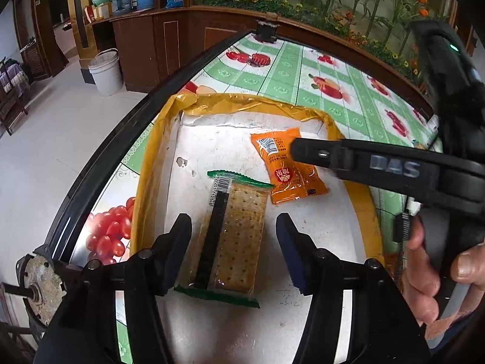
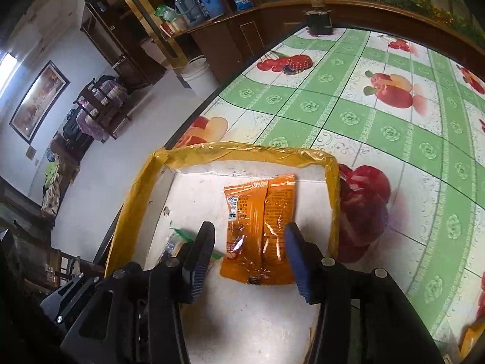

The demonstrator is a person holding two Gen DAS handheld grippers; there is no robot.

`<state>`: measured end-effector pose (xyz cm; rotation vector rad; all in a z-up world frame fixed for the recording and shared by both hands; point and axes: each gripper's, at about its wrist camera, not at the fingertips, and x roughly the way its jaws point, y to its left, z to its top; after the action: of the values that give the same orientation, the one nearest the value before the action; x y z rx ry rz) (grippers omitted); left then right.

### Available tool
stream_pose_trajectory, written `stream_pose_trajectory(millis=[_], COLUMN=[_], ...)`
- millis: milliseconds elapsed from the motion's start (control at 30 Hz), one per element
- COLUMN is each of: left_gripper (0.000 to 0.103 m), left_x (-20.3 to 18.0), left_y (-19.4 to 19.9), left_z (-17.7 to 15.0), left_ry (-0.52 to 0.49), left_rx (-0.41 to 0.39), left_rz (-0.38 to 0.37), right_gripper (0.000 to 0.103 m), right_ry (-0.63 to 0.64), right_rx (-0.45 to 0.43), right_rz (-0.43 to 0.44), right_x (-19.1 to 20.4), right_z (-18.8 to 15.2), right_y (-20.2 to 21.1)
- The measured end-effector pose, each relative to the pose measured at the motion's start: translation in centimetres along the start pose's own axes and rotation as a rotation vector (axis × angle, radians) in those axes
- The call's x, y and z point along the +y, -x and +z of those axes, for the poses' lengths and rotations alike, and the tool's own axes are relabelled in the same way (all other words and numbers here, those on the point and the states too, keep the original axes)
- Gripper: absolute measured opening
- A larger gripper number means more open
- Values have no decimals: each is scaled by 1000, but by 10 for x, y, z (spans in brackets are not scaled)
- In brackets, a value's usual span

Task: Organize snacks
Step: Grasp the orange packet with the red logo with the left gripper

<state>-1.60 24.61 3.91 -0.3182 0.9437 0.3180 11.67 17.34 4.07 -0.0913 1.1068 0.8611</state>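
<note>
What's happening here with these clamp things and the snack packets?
A person holds a gripper in each hand above a shallow tray edged with yellow tape. Two snacks lie inside: a cracker pack and an orange packet. The left gripper is open astride the crackers; the right gripper is open astride the orange packet. Neither is gripping anything.

At frame centre lies an orange packet (image 2: 260, 233) in a white tray edged with yellow tape (image 2: 242, 150); the cracker pack (image 1: 233, 233) has green ends. The tabletop (image 2: 379, 115) shows green-and-white checks with red fruit.

Left gripper (image 1: 233, 236) and right gripper (image 2: 248, 248) hover, fingers spread.
</note>
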Motion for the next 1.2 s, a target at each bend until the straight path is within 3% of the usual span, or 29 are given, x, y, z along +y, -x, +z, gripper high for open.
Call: stream_pose_trajectory(millis=[200,400,667,767,867,967,1100,1200], left_gripper=[57,57,57,57,60,64,64,64], left_x=[-6,-19,-39,-49,-61,-78,-116,-140], left_y=[34,74,112,124,132,132,122,114], left_z=[-15,-51,-96,-110,-123,-134,-147,-156], left_ry=[1,1,-25,-47,-81,-119,-183,-198], left_rx=[-65,-148,-186,-193,-192,-163,-85,-23], left_rz=[-42,-89,-118,-142,-171,-219,-313,-374], right_gripper=[50,46,35,35,35,36,38,38], right_ry=[0,45,232,325,378,263,89,-25], right_rx=[-53,-7,86,105,127,13,-124,-167], right_rz=[21,-76,-136,-150,-110,-13,11,37], right_x=[-23,-52,-29,-23,-30,-58,-100,-129], right_z=[-21,-60,-118,-144,-173,-183,-184,-188], right_y=[52,71,54,68,94,136,179,197])
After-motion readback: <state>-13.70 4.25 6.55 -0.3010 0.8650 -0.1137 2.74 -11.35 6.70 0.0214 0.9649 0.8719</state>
